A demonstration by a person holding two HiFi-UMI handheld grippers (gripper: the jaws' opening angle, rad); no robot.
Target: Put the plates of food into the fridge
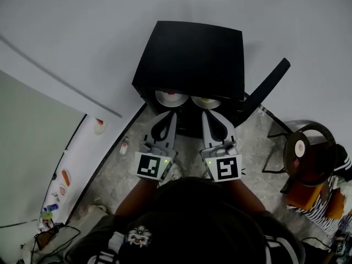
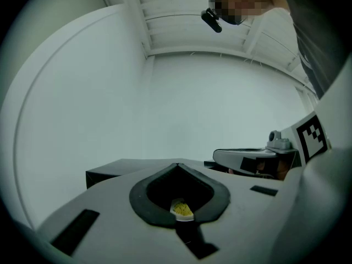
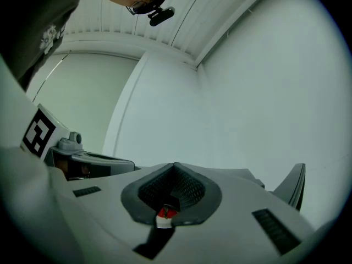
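A black mini fridge [image 1: 190, 54] stands on the floor against the white wall, its door [image 1: 267, 89] swung open to the right. Two white plates of food hang side by side at its open front. My left gripper [image 1: 170, 113] is shut on the near rim of the left plate [image 1: 168, 98]. My right gripper [image 1: 208, 113] is shut on the rim of the right plate [image 1: 206, 102]. In the left gripper view, a bit of plate with yellow food [image 2: 181, 209] shows through the closed jaws. The right gripper view shows plate rim with red food [image 3: 163, 218] the same way.
A white counter [image 1: 82, 147] with small items runs along the left, and a small bottle [image 1: 125, 146] lies on the floor beside it. At the right stand a dark round stool or chair [image 1: 305, 150] and a seated person in striped clothing [image 1: 330, 202].
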